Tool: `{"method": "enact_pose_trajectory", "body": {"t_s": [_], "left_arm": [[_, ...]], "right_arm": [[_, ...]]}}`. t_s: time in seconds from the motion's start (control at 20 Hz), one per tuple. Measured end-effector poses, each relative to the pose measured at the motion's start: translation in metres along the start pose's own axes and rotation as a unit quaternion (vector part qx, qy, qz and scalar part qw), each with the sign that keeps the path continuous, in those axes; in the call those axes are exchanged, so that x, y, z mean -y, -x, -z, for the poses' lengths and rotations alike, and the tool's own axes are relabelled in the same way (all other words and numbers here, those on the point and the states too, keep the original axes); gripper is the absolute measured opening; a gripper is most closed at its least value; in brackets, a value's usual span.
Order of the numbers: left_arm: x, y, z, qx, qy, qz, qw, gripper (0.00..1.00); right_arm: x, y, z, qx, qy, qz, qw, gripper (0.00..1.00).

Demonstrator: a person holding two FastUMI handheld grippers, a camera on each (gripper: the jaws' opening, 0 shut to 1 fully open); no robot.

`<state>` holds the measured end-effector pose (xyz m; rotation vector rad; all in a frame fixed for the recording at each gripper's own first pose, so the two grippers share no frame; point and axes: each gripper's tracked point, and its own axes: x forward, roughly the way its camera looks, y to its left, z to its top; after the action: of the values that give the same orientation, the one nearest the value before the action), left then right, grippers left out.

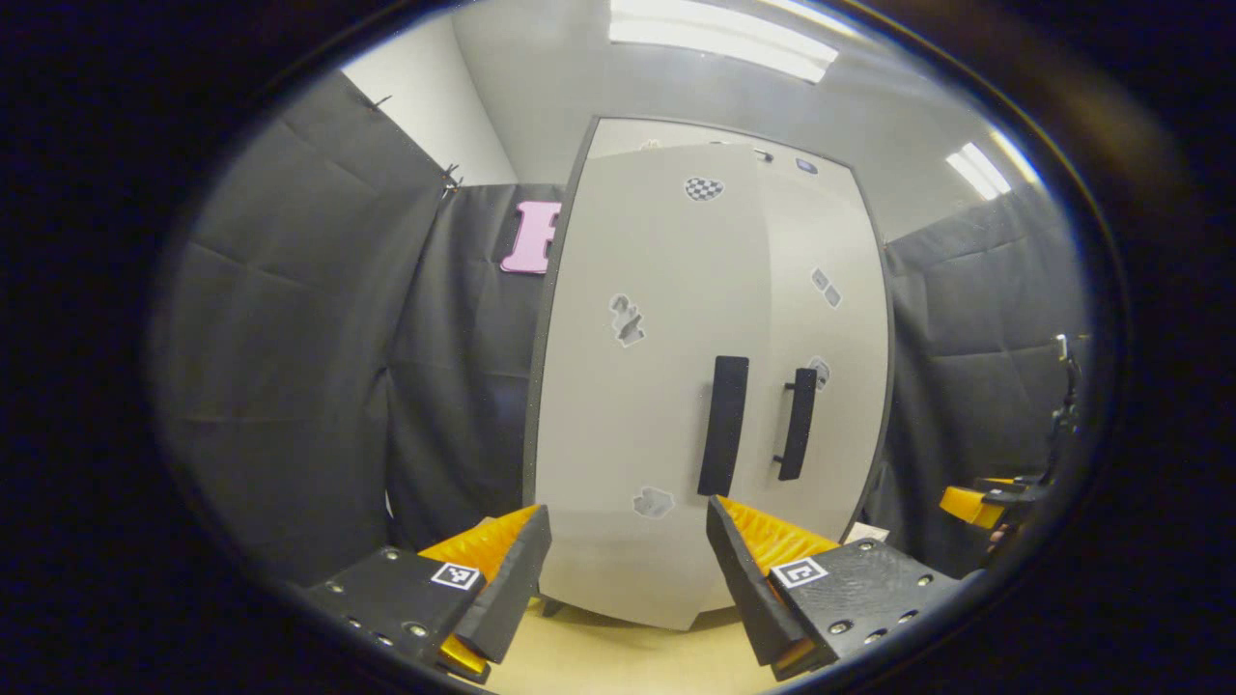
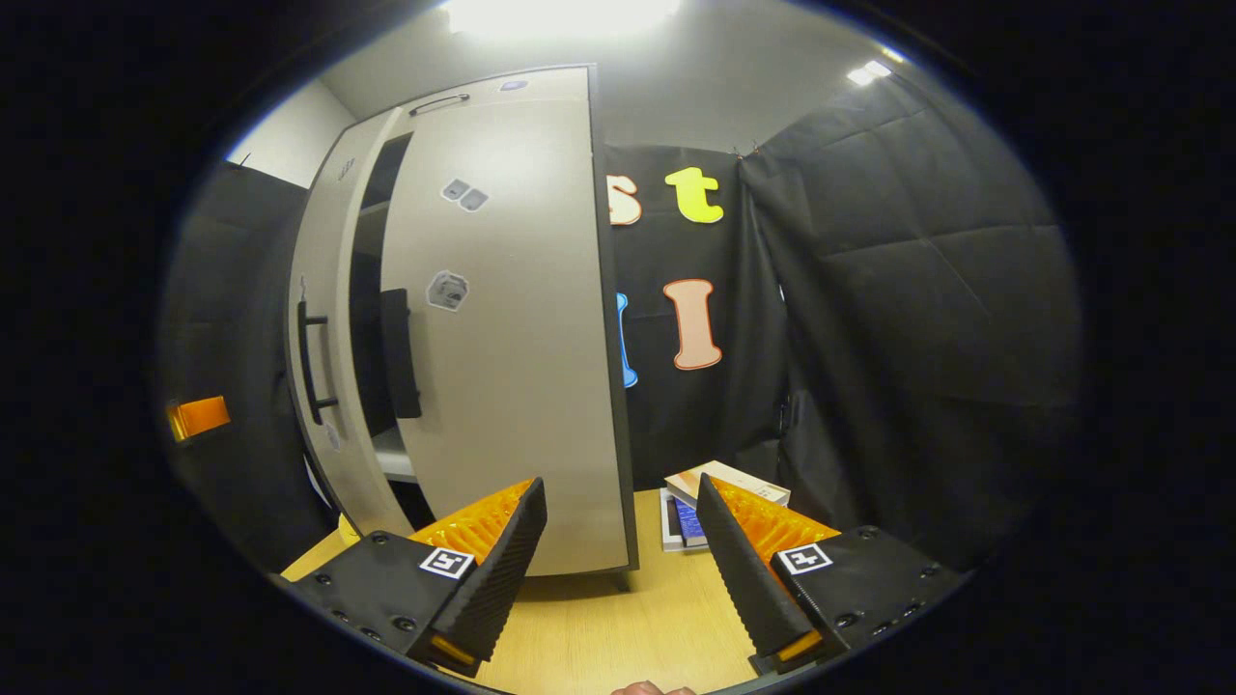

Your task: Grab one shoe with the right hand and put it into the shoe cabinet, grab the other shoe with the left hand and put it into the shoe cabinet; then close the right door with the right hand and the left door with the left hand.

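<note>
The cabinet (image 1: 676, 386) stands upright on the table (image 1: 599, 656), long axis vertical, its front facing the left gripper (image 1: 628, 579). In the right gripper view the right door (image 2: 512, 338) looks shut while the left door (image 2: 333, 319) stands slightly ajar, a dark gap between them. Both vertical handles (image 1: 722, 425) sit near the doors' meeting edges. The left gripper gapes empty before the cabinet. The right gripper (image 2: 623, 560) is spread, holding nothing, at the cabinet's right corner; boxes (image 2: 719, 497) lie just right of the cabinet.

Recording booth: black cloth walls (image 2: 898, 290), ceiling light panels (image 1: 719, 39).
</note>
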<state>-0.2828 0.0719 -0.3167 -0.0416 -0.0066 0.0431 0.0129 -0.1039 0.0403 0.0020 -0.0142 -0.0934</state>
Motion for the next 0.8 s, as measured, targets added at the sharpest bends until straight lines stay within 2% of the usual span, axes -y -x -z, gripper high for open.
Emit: {"method": "enact_pose_trajectory", "body": {"t_s": [0.05,0.2,0.65,0.7,0.75,0.8], "left_arm": [[-0.004,0.005,0.002,0.000,-0.004,-0.001,1.000,0.93],[-0.012,0.016,0.014,-0.006,0.005,0.000,1.000,0.86],[-0.019,0.027,0.029,-0.019,0.020,-0.001,1.000,0.86],[-0.019,0.028,0.028,-0.017,0.018,0.001,1.000,0.99],[-0.022,0.027,0.026,-0.015,0.015,0.000,1.000,0.86],[-0.024,0.027,0.025,-0.014,0.013,-0.001,1.000,0.99]], "right_arm": [[-0.006,0.004,0.000,0.001,0.001,-0.004,1.000,0.98],[-0.021,0.016,0.004,0.002,0.010,-0.014,1.000,0.98],[-0.049,0.028,0.018,-0.014,0.022,-0.038,0.999,0.98],[-0.051,0.028,0.019,-0.013,0.019,-0.038,0.999,0.98],[-0.051,0.027,0.019,-0.011,0.017,-0.038,0.999,0.98],[-0.051,0.025,0.020,-0.010,0.014,-0.037,0.999,0.98]]}}
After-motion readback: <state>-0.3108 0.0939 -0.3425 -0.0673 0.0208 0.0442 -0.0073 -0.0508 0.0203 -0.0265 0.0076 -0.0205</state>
